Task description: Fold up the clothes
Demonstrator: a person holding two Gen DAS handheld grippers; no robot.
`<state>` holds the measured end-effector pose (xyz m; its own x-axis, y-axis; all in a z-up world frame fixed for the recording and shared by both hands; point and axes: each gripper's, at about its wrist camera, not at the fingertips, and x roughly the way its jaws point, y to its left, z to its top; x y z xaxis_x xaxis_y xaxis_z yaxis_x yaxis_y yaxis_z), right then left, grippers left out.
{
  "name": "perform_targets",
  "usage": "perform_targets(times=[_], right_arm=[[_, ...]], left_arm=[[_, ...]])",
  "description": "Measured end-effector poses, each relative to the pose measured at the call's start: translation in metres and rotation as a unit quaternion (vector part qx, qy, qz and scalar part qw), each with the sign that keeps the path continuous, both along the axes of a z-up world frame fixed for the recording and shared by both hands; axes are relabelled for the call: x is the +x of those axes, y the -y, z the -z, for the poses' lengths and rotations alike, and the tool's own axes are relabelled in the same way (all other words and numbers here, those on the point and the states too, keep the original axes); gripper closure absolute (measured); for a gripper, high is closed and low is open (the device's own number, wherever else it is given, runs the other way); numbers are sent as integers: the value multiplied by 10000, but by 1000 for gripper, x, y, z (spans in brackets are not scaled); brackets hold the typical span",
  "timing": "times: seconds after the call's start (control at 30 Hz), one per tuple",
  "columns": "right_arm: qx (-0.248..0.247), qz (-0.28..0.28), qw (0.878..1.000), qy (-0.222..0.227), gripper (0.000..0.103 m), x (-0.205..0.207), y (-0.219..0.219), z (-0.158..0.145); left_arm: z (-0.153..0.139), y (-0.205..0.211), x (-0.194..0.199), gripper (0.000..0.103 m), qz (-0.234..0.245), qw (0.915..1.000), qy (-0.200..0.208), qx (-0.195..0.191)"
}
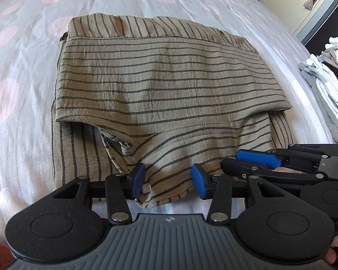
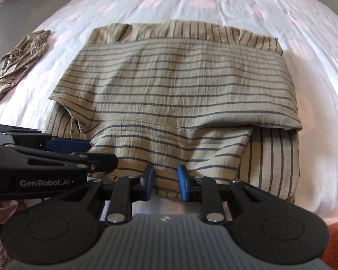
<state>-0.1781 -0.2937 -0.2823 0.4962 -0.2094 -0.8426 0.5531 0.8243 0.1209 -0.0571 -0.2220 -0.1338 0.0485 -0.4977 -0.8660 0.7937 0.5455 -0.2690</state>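
Note:
A tan shirt with dark stripes (image 1: 164, 78) (image 2: 175, 85) lies folded on the bed, its upper layer doubled over toward me. My left gripper (image 1: 168, 181) is open at the garment's near hem, and the fabric edge lies between its blue pads (image 1: 138, 177). My right gripper (image 2: 166, 180) is open too, with a narrower gap, over the near hem just to the right. Each gripper shows side-on in the other's view: the right gripper (image 1: 229, 158) and the left gripper (image 2: 102, 153), lying close together on the cloth.
The bed sheet (image 1: 22, 67) is white with pink dots. A stack of folded white and grey clothes (image 1: 331, 85) sits at the right edge. A crumpled striped garment (image 2: 18, 60) lies far left. Reddish carpet (image 2: 335, 247) shows below the bed's near edge.

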Motion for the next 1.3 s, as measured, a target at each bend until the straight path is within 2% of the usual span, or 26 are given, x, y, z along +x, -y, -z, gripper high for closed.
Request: perform_targets(times=[0.1, 0.13, 0.17, 0.33, 0.4, 0.47, 0.53, 0.63, 0.67, 0.73, 0.87, 0.97, 1.1, 1.3], right_arm=[[-224, -43, 9988, 445, 78, -9, -5, -7], [-255, -49, 9981, 565, 76, -12, -5, -8], [-245, -33, 9975, 661, 68, -14, -5, -10], [-157, 104, 9949, 988, 57, -18, 0, -14], [-149, 176, 9938, 1088, 49, -21, 2, -17], [-112, 228, 9915, 1277, 32, -26, 4, -22], [-142, 245, 9877, 1540, 19, -33, 6, -31], [-563, 435, 9839, 1641, 11, -34, 2, -43], [-737, 533, 9824, 1631, 8, -33, 1, -46], [-1002, 643, 9783, 1697, 5, -34, 1, -52], [-1032, 529, 9780, 1734, 2, -34, 14, -61], [-1056, 444, 9780, 1745, 2, -36, 31, -69], [-770, 497, 9805, 1740, 2, -37, 63, -76], [-685, 1160, 9796, 1491, 2, -42, 108, -67]], left_arm=[[-3, -5, 3, 61, -82, 9997, -69, -215], [-5, -7, 4, 62, -109, 9996, -77, -266], [-6, -8, 5, 63, -135, 9994, -84, -316], [-12, -11, 8, 63, -229, 9977, -111, -627], [-16, -13, 11, 63, -299, 9964, -125, -785], [-20, -15, 13, 58, -371, 9944, -133, -976], [-26, -16, 14, 54, -382, 9923, -86, -1176], [-34, -13, 12, 52, -369, 9907, 181, -1298], [-37, -12, 12, 48, -374, 9903, 287, -1309], [-43, -11, 12, 47, -397, 9890, 501, -1331], [-53, -13, 20, 42, -434, 9860, 822, -1384], [-58, -17, 30, 39, -317, 9828, 744, -1658], [-53, -20, 54, 32, -582, 9837, 585, -1597], [-46, -26, 92, 32, -1015, 9835, 342, -1458]])
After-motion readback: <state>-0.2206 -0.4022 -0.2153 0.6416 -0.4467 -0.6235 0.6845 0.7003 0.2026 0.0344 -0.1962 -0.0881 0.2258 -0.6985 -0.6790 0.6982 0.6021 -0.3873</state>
